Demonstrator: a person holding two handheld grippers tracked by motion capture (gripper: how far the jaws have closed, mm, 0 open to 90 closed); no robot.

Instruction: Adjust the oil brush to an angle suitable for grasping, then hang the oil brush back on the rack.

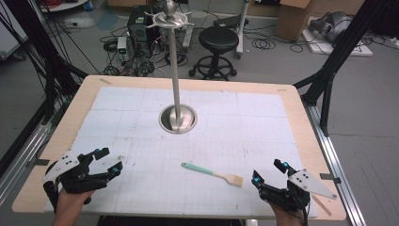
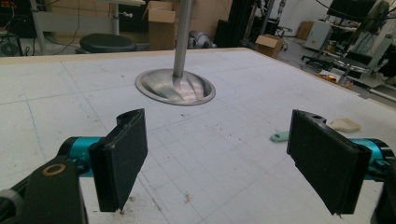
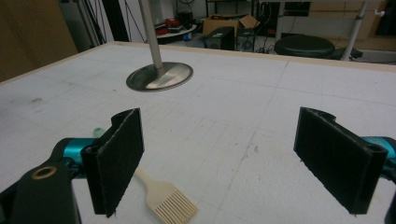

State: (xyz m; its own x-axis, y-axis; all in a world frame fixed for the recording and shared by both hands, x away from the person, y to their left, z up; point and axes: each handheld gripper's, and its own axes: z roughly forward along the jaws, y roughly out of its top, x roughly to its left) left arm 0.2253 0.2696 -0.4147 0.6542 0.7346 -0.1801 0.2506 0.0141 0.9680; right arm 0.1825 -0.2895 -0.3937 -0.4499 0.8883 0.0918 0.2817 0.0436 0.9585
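Note:
A small brush (image 1: pixel 211 173) with a mint-green handle and a beige head lies flat on the white gridded mat, in front of the centre and a little to the right. My left gripper (image 1: pixel 109 160) rests at the near left of the table, open, with nothing between its pads. My right gripper (image 1: pixel 268 172) sits at the near right, open and empty, just right of the brush's head. In the left gripper view the brush (image 2: pixel 345 124) lies beyond the right pad of the open gripper (image 2: pixel 224 161). In the right gripper view the brush head (image 3: pixel 168 198) lies beside the left pad of the open gripper (image 3: pixel 229 158).
A metal stand with a round dished base (image 1: pixel 178 117) and a tall pole stands at the middle of the mat (image 1: pixel 263 127). The wooden table edge (image 1: pixel 324 155) rims the mat. Behind the table are a black stool (image 1: pixel 218 42), cables and black frame legs.

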